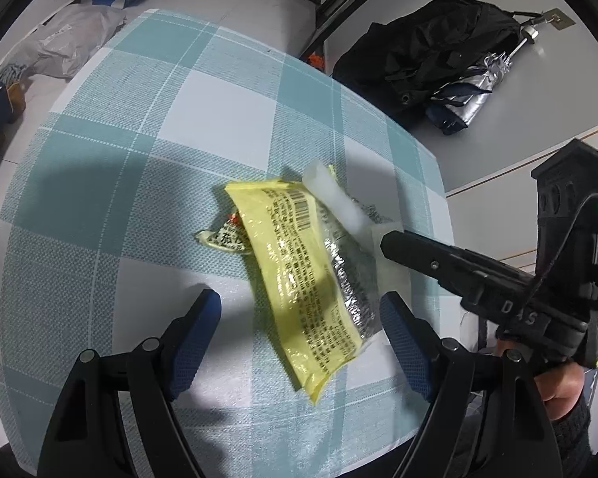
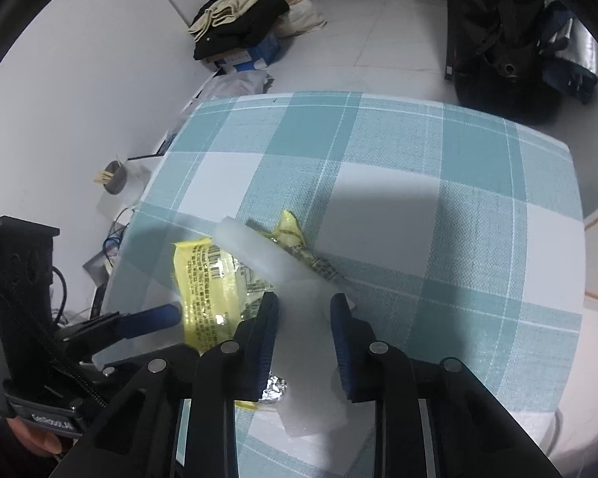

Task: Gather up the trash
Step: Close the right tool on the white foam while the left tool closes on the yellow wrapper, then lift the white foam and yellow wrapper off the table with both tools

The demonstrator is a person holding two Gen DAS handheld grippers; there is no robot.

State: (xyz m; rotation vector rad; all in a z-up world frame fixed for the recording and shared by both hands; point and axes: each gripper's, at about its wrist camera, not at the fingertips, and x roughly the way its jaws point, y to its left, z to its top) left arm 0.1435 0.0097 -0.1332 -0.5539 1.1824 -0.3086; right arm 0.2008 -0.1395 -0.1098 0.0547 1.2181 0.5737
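Left gripper (image 1: 301,332), bottom centre of the left wrist view: jaws spread wide, blue pads on either side of the yellow wrapper (image 1: 299,275) without pressing it. Right gripper (image 2: 305,334), bottom centre of the right wrist view: jaws narrowly parted around a translucent white plastic piece (image 2: 311,358); whether the pads press on it cannot be told. In the left wrist view this gripper enters from the right, held by a hand (image 1: 562,390), its tip at the wrapper's right edge. The wrapper, with printed text, a barcode and a silver foil side, lies on the checked teal-and-white tablecloth (image 1: 179,119) in mid frame. A white foam stick (image 1: 335,199) lies across the wrapper's far end. A smaller torn yellow scrap (image 1: 221,241) sits just left of the wrapper. Beyond the table, upper right, a black bag (image 1: 430,47) rests on the floor beside a folded silver umbrella (image 1: 474,91). Upper left: grey plastic bags (image 1: 67,40).
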